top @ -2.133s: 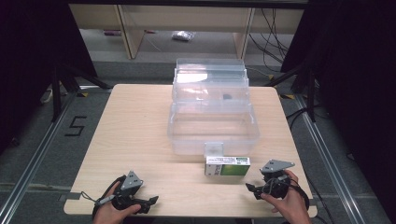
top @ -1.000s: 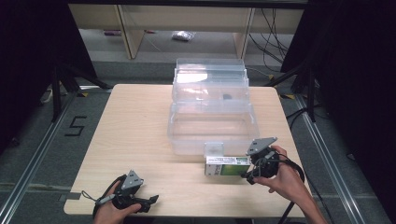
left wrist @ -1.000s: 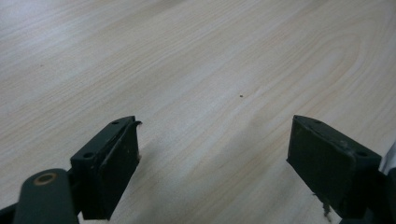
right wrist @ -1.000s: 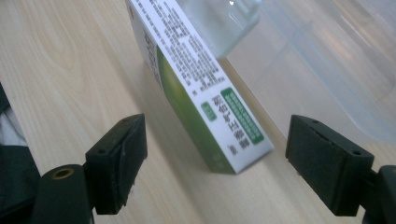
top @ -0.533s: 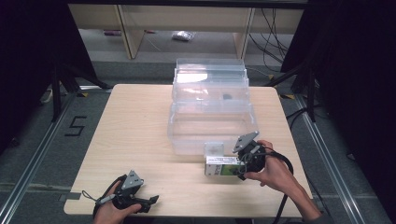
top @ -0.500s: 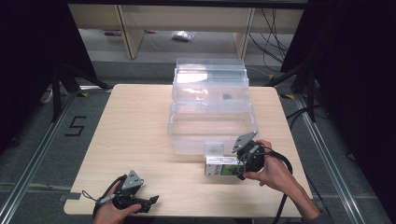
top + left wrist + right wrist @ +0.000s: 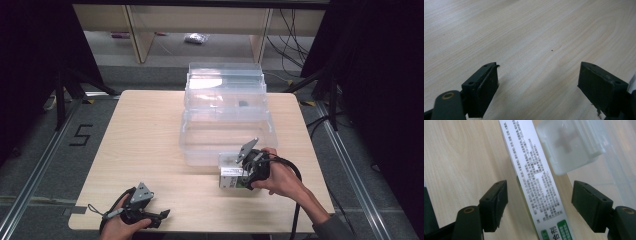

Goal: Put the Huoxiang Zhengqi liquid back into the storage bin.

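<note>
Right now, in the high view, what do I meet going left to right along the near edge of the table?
Left gripper resting on the table → white carton → right gripper, open astride the carton's end, its jaws having just been closing.

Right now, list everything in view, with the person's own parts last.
table: one, light wood, centre of the high view.
clear plastic box: one, see-through, lid open, far middle of the table.
latch: one, whitish, on the box's near wall.
small carton: one, white with green marks and black print, just in front of the box, between the right gripper's open fingers, gaps both sides.
shelf unit: one, pale wood, beyond the table.
hands: two, at the near edge.
left gripper: one, black, open over bare wood.
right gripper: one, black, astride the carton, fingers just been closing.
</note>
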